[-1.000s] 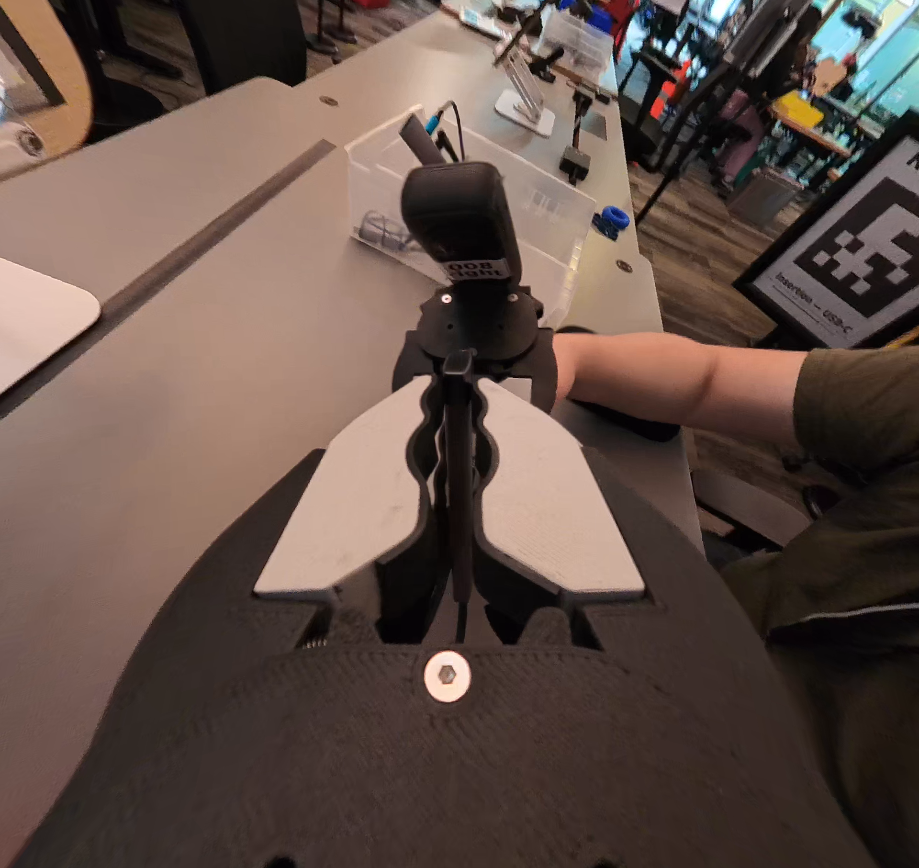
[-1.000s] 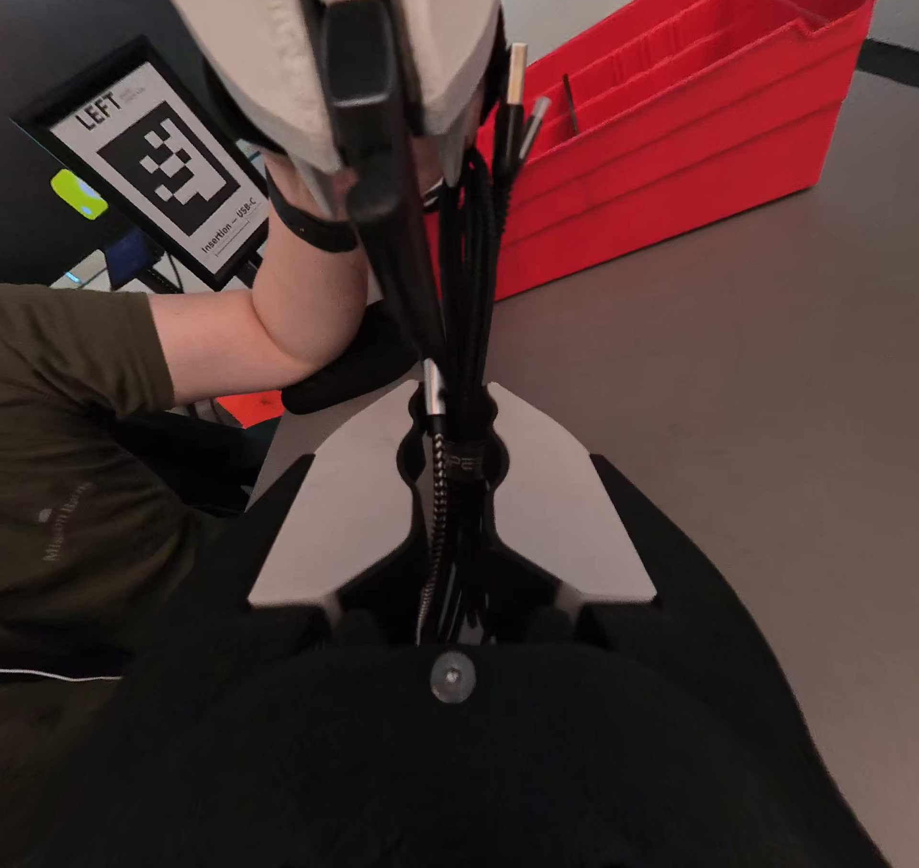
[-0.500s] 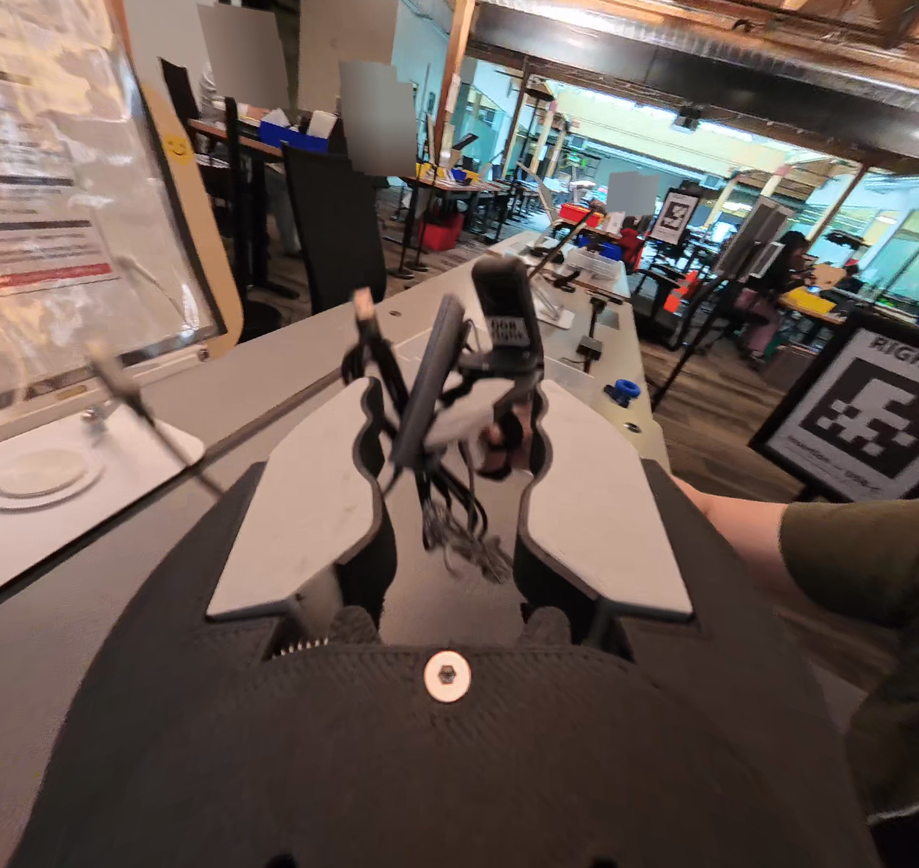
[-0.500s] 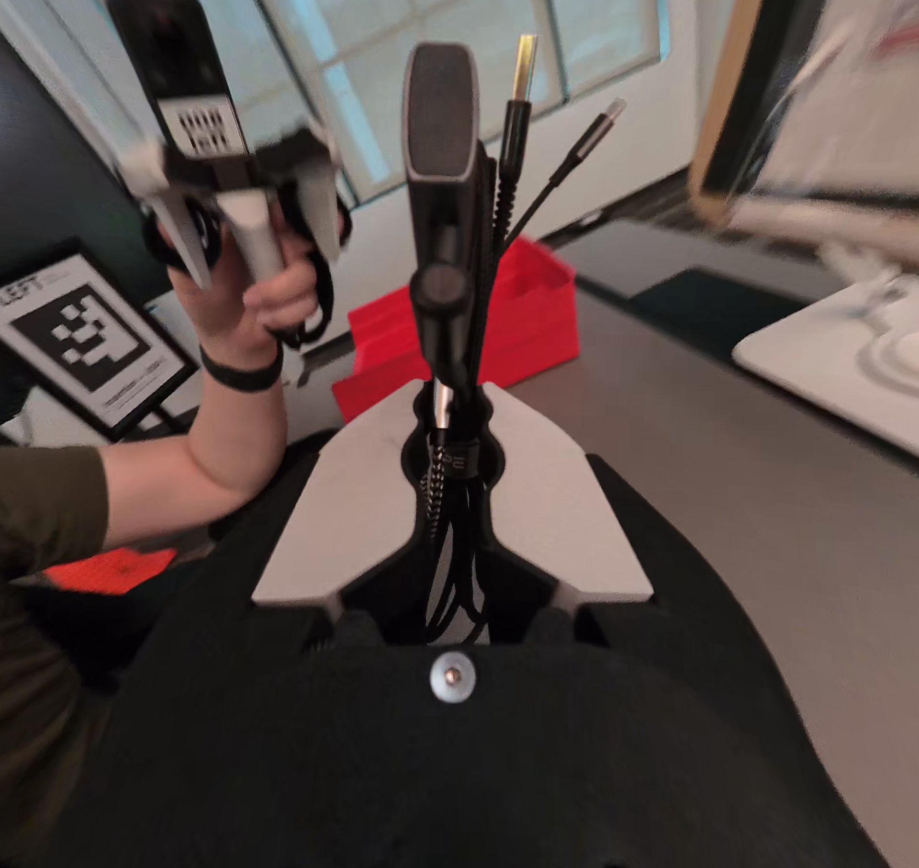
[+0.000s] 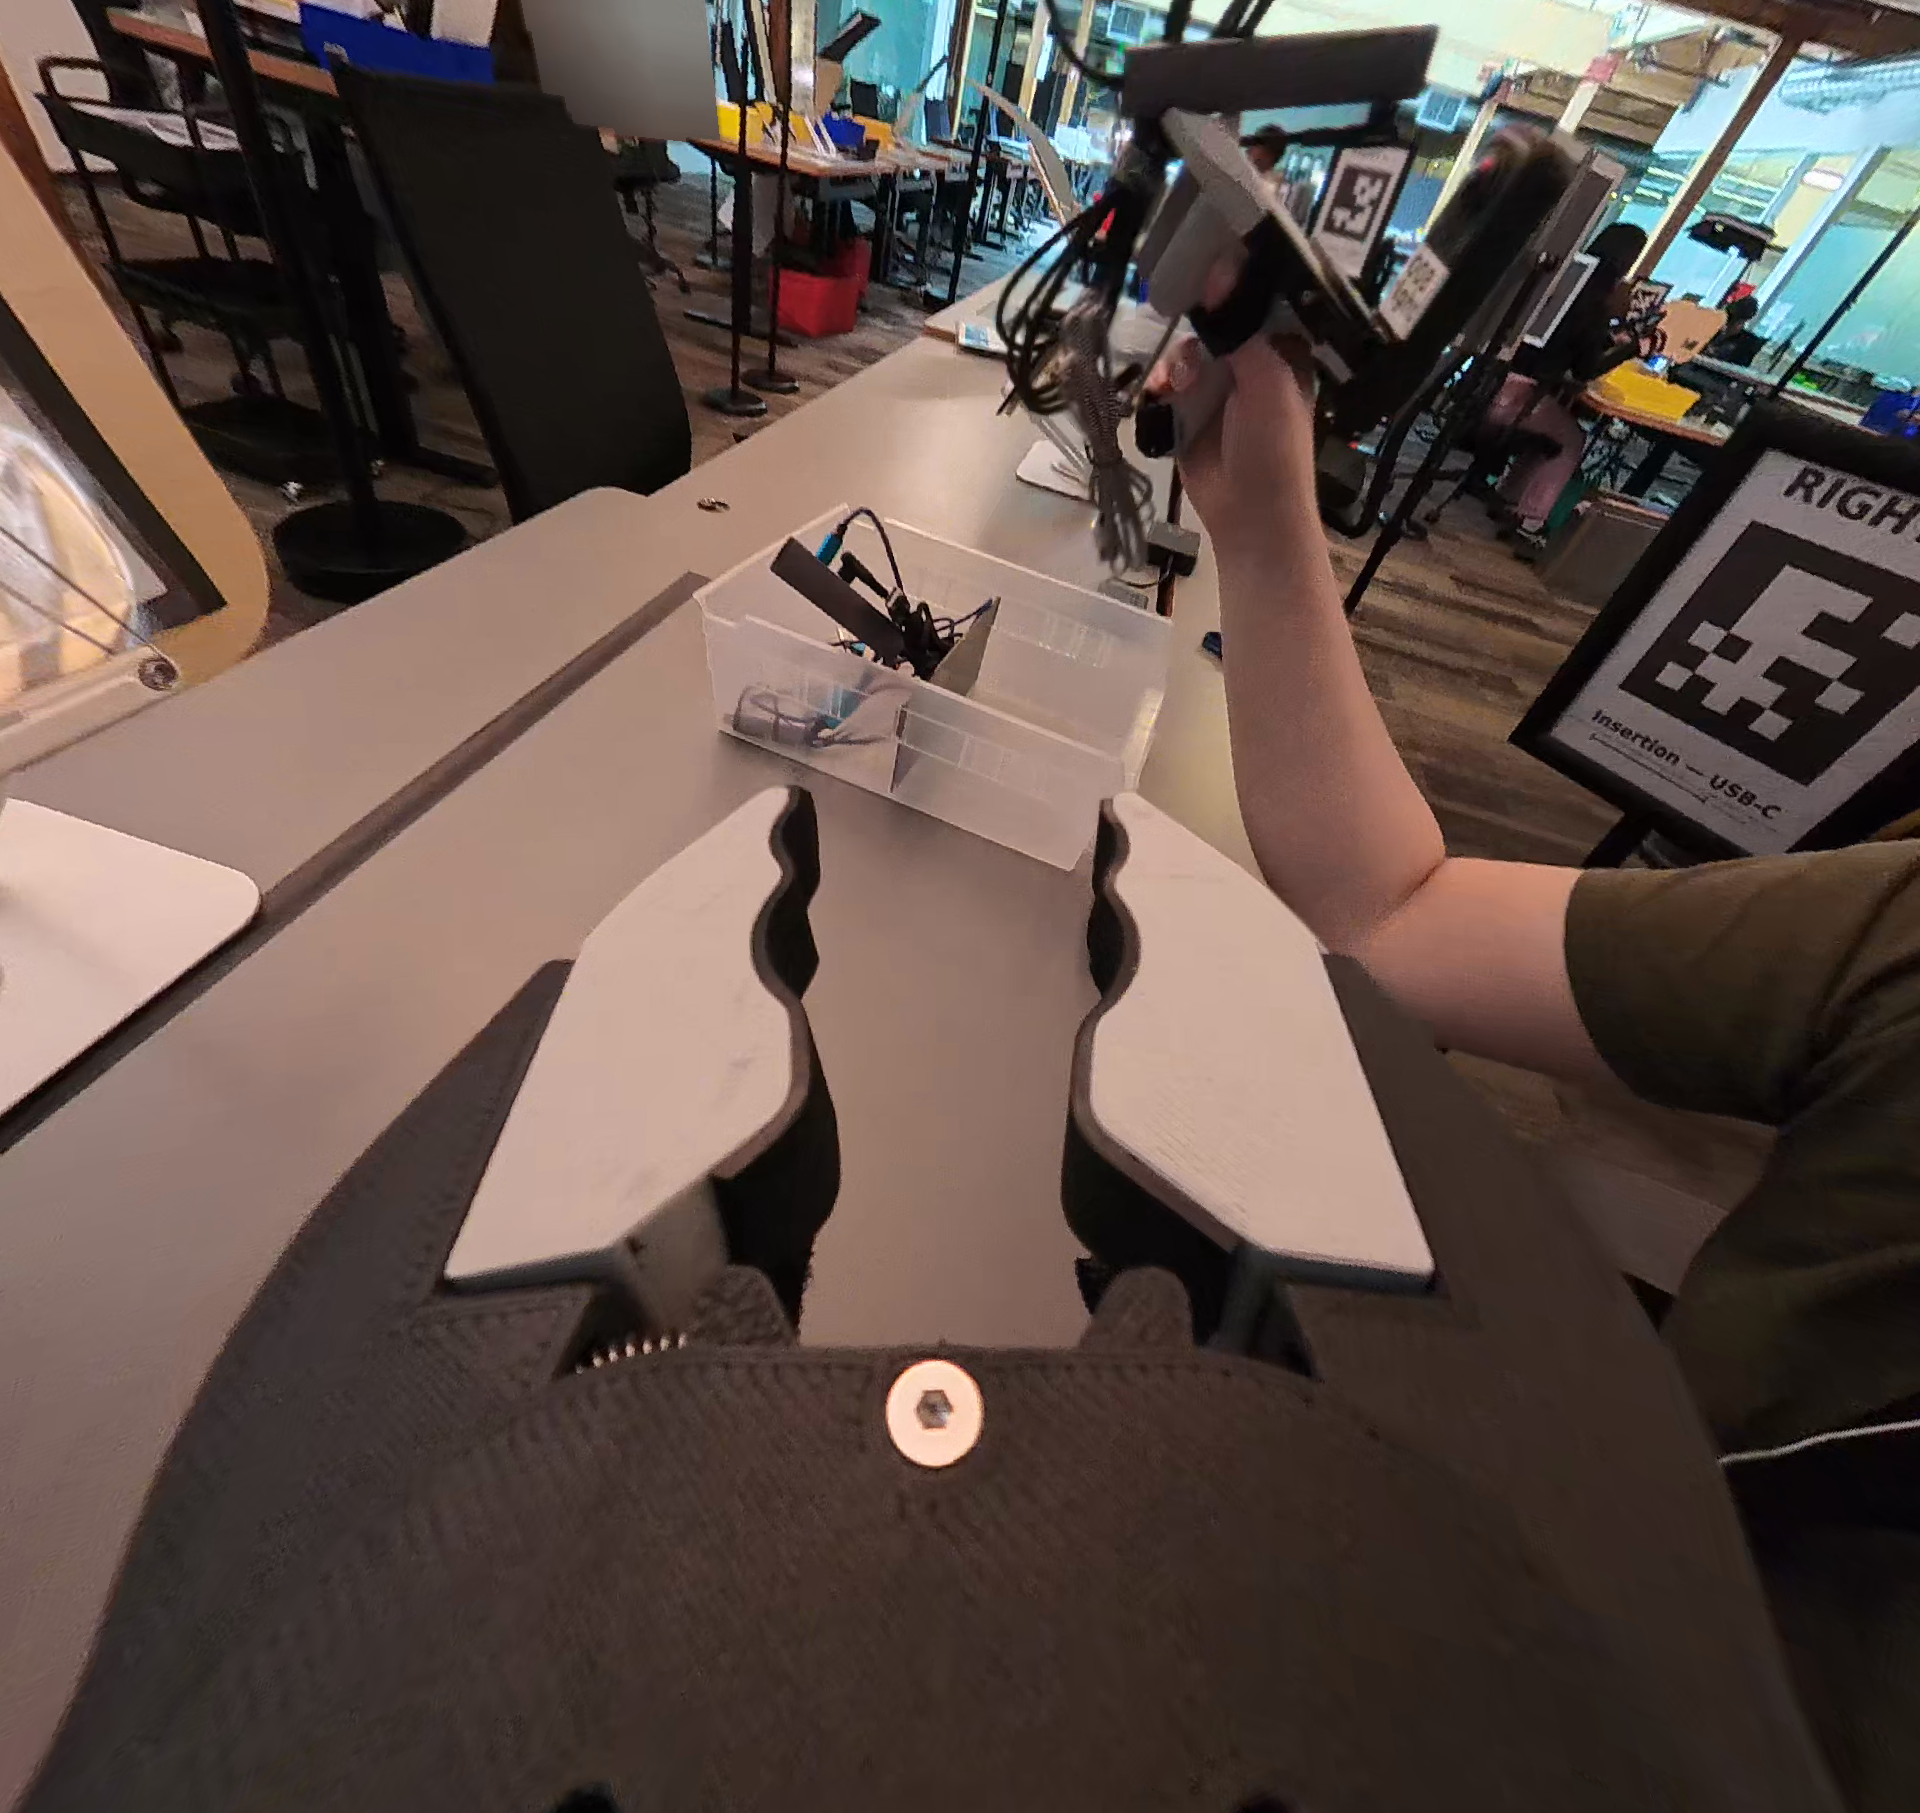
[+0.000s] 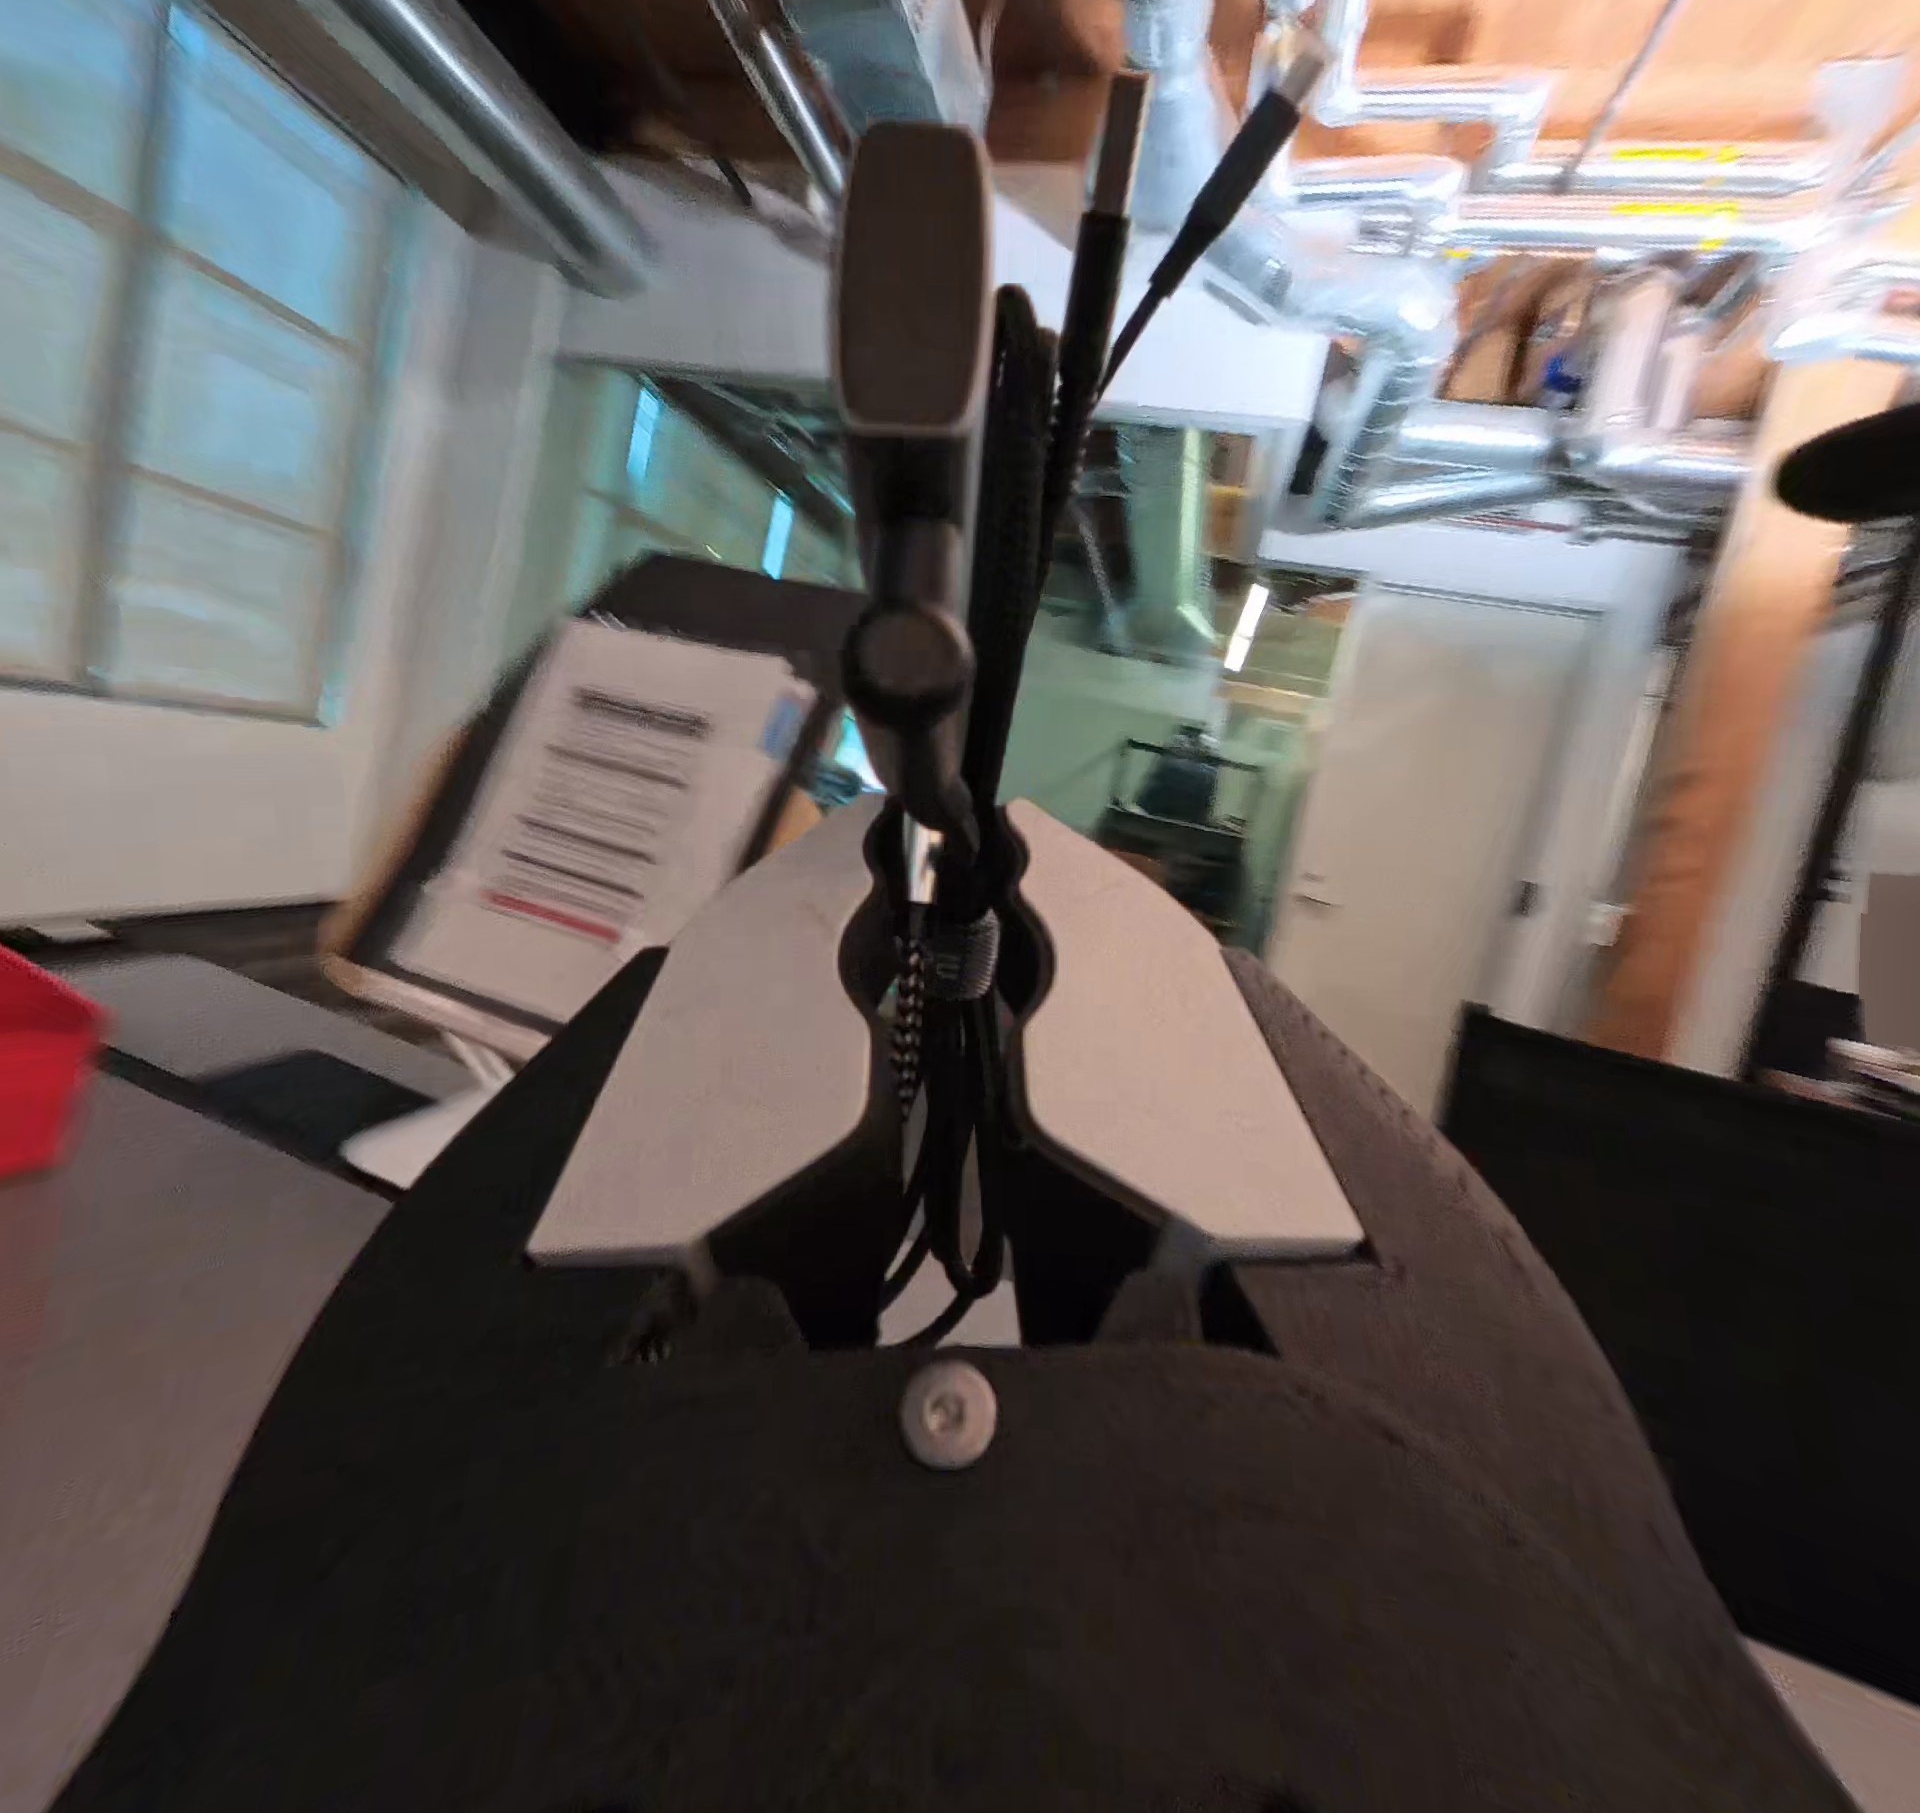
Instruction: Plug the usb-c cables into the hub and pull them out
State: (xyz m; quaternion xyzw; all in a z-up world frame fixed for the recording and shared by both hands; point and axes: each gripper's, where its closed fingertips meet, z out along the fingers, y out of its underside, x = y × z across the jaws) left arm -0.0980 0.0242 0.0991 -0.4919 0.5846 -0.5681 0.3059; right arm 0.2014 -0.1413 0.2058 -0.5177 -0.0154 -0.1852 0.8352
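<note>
Left hand-held gripper point(image 5: 951, 890) wide open, empty, right hand-held gripper point(image 6: 948, 859) clamping cable bundle point(image 6: 940, 994)

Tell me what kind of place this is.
Probably a shared workshop or lab: rows of work tables run deep into the room, a fiducial marker sign stands beside the grey table, and bare ducts run overhead.

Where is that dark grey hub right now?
The hub sits with a cable bundle in the shut right hand-held gripper, raised high above the table, up and right of the clear bin.
</note>
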